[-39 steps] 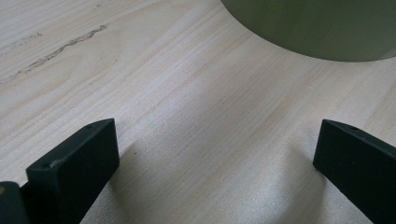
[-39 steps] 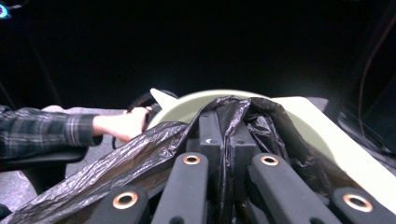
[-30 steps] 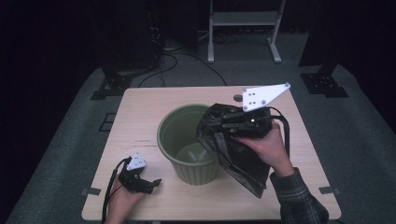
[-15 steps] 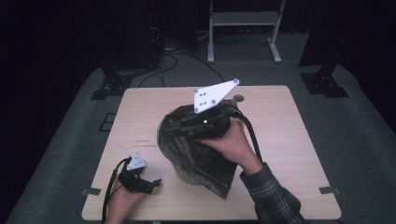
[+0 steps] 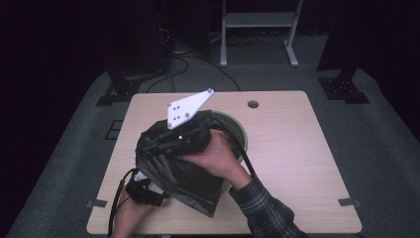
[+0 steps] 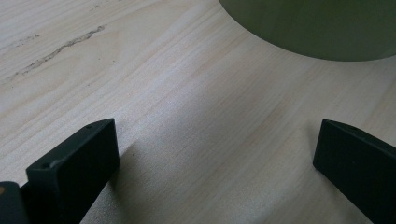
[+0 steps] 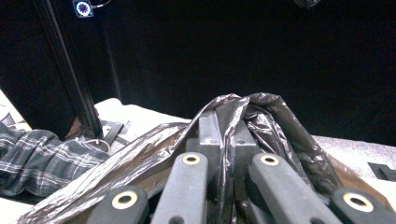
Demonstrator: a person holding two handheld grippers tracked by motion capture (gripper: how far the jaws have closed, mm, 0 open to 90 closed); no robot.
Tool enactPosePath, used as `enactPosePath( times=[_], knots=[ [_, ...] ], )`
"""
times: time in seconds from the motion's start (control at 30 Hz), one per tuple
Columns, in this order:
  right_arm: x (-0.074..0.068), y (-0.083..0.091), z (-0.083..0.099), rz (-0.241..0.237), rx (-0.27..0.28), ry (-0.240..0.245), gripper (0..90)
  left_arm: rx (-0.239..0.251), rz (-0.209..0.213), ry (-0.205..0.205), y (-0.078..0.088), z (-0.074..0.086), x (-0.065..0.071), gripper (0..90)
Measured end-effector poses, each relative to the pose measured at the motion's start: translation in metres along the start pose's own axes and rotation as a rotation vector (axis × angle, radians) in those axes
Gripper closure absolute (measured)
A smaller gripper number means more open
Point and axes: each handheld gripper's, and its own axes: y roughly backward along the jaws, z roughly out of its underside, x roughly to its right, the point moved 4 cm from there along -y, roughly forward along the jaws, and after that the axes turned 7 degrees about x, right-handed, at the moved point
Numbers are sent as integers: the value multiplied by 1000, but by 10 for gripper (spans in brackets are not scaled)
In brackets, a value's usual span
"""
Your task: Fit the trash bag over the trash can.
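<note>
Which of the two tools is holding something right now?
The right tool, shut on the black bag over the green bin. The left tool rests open on the table.

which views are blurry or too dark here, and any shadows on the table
High view: room beyond the table nearly black, image soft. Left gripper view: sharp wood grain, left tongs cast soft shadows, bin slightly blurred. Right gripper view: black background, glossy highlights on the black bag pinched by the right tongs.

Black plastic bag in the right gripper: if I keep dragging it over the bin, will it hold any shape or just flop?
Probably flops: the black plastic bag drapes in creases and sags toward the table. It looks thin and light, bunching between the right gripper fingers. It may well snag on the green bin rim.
</note>
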Motion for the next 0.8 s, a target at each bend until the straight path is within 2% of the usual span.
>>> enactPosePath(
  times=[0.2,0.53,0.8],
  knots=[
    [7,1,10,17,-13,-26,865,-1,2,0,0,0,0,0],
    [30,31,41,101,-20,-108,855,-1,3,0,0,0,0,0],
    [48,56,63,184,-57,-162,849,0,3,-1,0,0,0,0]
  ],
)
